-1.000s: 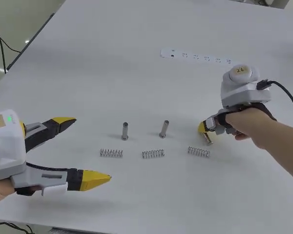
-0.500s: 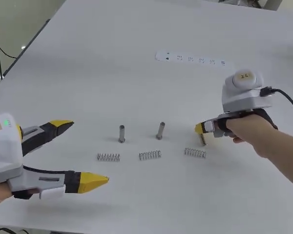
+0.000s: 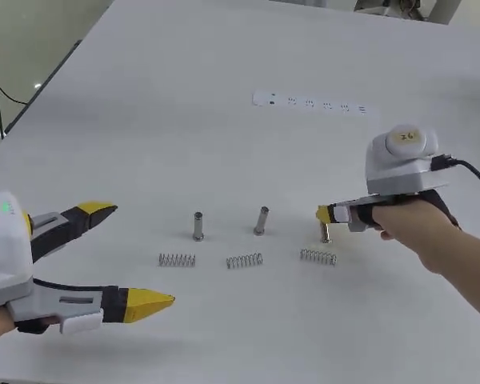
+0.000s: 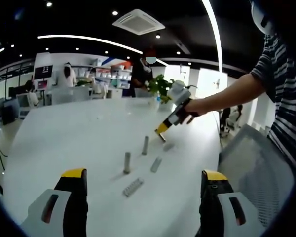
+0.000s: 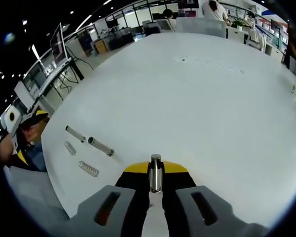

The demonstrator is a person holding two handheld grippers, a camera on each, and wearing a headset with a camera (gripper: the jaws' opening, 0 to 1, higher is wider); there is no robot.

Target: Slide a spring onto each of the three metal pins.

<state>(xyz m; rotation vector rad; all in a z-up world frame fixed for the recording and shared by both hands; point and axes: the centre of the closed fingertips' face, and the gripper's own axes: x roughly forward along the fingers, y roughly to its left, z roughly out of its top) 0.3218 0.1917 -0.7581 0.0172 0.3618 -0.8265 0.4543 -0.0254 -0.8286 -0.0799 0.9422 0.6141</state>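
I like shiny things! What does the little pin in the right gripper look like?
The pin is a short, shiny grey metal rod with a slightly wider end. The right gripper is shut on it, yellow tips pressing both sides. It stands about upright near a spring; whether it touches the table is unclear.

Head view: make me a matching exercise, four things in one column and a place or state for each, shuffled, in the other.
Things
1. left hand-held gripper
2. right hand-held gripper
3. middle spring
4. power strip

Places or states
A. farthest from the person
B. shut on a pin
C. open, holding nothing
D. lying flat between the left spring and the right spring

Pairs: 1-C, 2-B, 3-D, 4-A
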